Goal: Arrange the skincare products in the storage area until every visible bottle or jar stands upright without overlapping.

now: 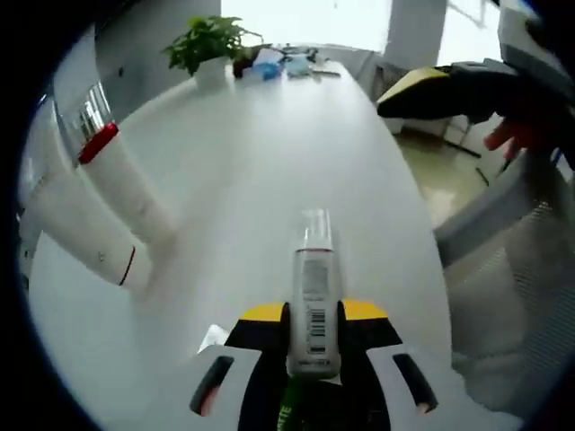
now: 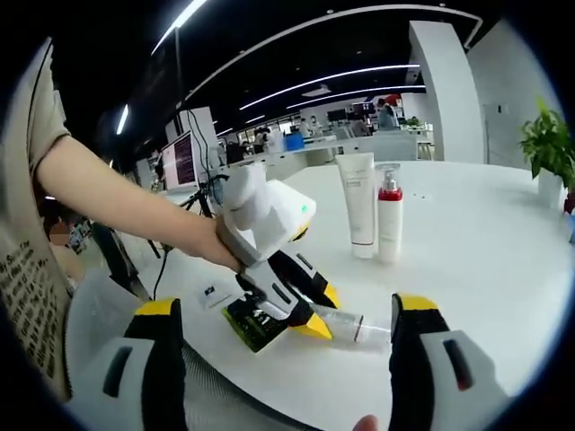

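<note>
My left gripper (image 1: 313, 316) is shut on a clear bottle (image 1: 314, 269) with a barcode label, which points forward along the jaws over the white table (image 1: 269, 162). In the right gripper view a hand holds the left gripper (image 2: 316, 316) low over the table, with the clear bottle (image 2: 346, 323) lying level. A white tube (image 2: 359, 202) and a white pump bottle with a red collar (image 2: 389, 215) stand upright side by side behind it. In the left gripper view the tube (image 1: 85, 229) and the pump bottle (image 1: 117, 175) are at the left. My right gripper (image 2: 286, 346) is open and holds nothing.
A potted plant (image 1: 211, 45) and some small items (image 1: 269, 65) sit at the table's far end. A mesh chair (image 1: 503, 269) stands off the table's right edge. A person's arm (image 2: 117, 202) reaches in from the left. Desks and monitors (image 2: 180, 160) stand behind.
</note>
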